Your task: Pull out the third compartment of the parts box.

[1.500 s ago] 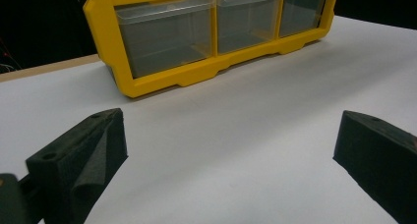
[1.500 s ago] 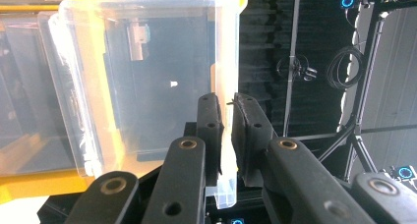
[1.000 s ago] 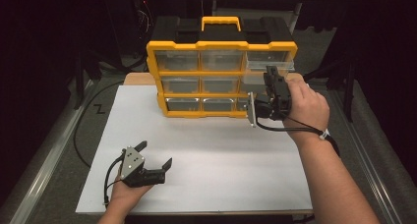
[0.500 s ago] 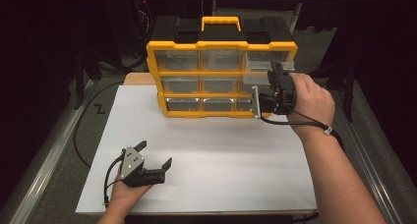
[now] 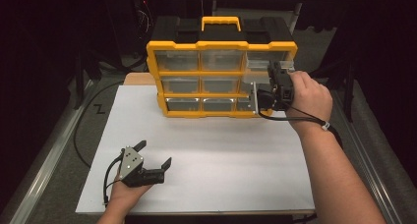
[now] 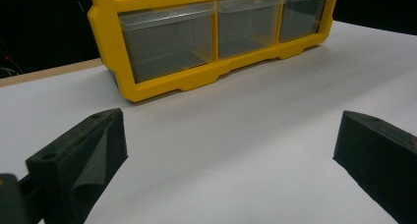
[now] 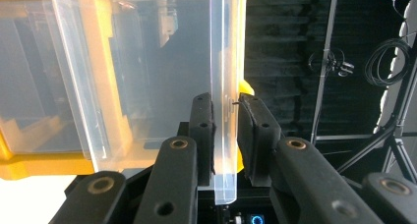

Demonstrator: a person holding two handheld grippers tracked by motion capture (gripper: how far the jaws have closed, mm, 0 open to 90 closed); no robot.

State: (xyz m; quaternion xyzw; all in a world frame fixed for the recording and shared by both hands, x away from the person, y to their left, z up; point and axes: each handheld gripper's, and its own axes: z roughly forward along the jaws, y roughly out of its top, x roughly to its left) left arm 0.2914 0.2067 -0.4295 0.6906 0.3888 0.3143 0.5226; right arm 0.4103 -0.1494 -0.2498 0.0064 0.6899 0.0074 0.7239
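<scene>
Here we see the yellow drawer cabinet (image 5: 221, 79) standing upright at the far end of the white sheet (image 5: 211, 155), with three rows of three clear drawers and a black top with a yellow handle. The right gripper (image 5: 255, 96) is at the cabinet's right-hand column, turned on its side. In the right gripper view its jaws have just been closing, and their pads now pinch the front lip of a clear drawer (image 7: 223, 86) from both sides; the thin plastic wall runs upright between them and sticks out a little below the pads. That drawer (image 5: 268, 63), in the top row, stands partly pulled out of the frame toward the gripper. Beyond its far jaw there is only dark open room past the cabinet's right edge.

The left gripper (image 5: 156, 154) rests well apart, low on the near left of the sheet, its jaws spread wide with nothing between them. Ahead of it lies bare sheet up to the cabinet's bottom row (image 6: 221, 32).
</scene>
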